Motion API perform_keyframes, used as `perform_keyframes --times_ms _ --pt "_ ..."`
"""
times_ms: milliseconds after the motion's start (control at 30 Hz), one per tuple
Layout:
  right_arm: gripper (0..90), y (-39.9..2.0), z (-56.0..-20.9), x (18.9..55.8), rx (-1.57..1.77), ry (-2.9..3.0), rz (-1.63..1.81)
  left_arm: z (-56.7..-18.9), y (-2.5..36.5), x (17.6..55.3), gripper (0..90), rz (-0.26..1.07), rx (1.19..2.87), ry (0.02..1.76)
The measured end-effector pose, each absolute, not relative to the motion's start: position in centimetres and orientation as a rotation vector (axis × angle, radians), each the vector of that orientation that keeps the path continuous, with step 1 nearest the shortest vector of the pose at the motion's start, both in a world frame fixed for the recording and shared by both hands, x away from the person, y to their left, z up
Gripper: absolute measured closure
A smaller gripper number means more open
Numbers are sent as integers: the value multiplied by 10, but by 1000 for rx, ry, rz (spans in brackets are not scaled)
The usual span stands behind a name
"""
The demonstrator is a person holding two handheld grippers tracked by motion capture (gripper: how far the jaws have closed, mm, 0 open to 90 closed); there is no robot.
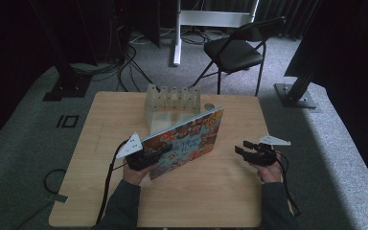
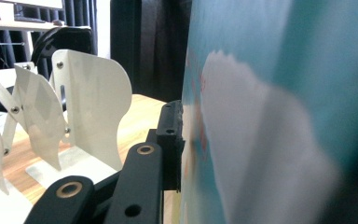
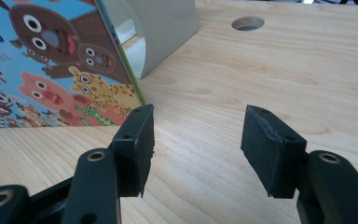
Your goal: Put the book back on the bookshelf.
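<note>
1. We hold the picture book point(image 1: 187, 141) at mid-frame in the high view, tilted up off the desk point(image 1: 220, 191), the left hand-held gripper point(image 1: 146, 157) clamped on its lower left edge.
2. Our right hand-held gripper point(image 3: 196, 140) hovers empty at the right, jaws apart.
3. We judge that slotting the picture book into the white rack point(image 1: 172, 103) behind it is still to do.

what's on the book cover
Cartoon animals on blue, on the book; clearest in the right gripper view.
</note>
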State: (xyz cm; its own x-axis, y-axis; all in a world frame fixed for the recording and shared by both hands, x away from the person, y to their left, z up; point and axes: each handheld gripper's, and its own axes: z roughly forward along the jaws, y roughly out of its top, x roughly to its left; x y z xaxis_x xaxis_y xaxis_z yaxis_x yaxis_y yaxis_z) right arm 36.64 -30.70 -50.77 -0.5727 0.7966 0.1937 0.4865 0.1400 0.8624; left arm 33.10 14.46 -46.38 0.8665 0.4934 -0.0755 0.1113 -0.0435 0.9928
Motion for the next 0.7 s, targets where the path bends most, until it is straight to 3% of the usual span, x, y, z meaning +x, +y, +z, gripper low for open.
perform_keyframes --times_ms 433,567,700 --pt "429 -309 -517 367 1268 2134 1357 -483 143 329 694 323 1599 509" --pt "428 -310 -519 367 1276 2135 1353 -484 139 326 776 346 1607 499" --pt "429 -310 -519 367 1281 2134 1351 -485 135 321 790 371 1593 518"
